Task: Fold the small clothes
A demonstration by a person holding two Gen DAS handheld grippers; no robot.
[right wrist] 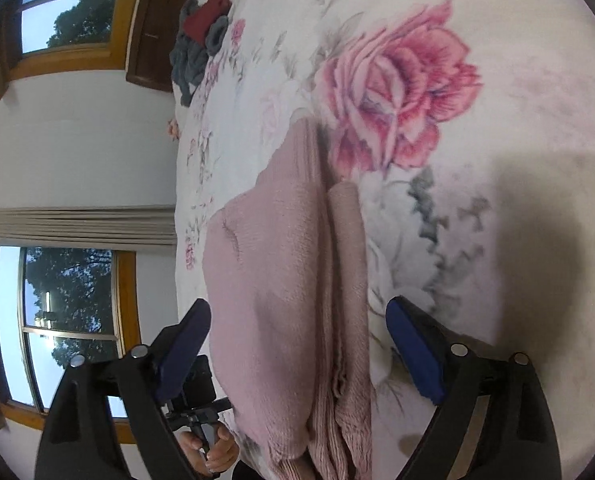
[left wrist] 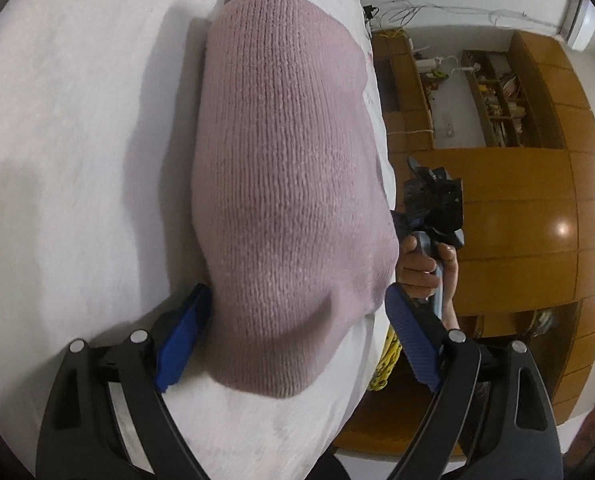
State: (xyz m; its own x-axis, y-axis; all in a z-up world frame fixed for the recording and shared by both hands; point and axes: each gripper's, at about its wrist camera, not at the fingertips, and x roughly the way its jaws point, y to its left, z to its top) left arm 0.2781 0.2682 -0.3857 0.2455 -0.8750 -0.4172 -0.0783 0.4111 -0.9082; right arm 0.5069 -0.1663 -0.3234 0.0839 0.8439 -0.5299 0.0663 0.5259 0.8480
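A pink knitted sweater (left wrist: 281, 184) lies folded on the white bedcover (left wrist: 69, 168). My left gripper (left wrist: 297, 344) stands open, with its blue pads on either side of the sweater's near end and nothing pinched. In the right wrist view the same sweater (right wrist: 281, 288) shows stacked folds running away from me. My right gripper (right wrist: 297, 348) is open too and straddles the sweater's near end. A hand holds the right gripper (left wrist: 433, 204) beyond the bed's edge in the left wrist view. A hand with the other gripper's handle (right wrist: 201, 420) shows at lower left in the right wrist view.
The bedcover has a large pink rose print (right wrist: 393, 88). A pile of dark red and grey clothes (right wrist: 201, 40) lies at the bed's far end. Wooden cabinets and shelves (left wrist: 509, 184) stand beside the bed. Windows (right wrist: 69, 320) line the wall. A yellow patterned cloth (left wrist: 385, 364) hangs below the bed edge.
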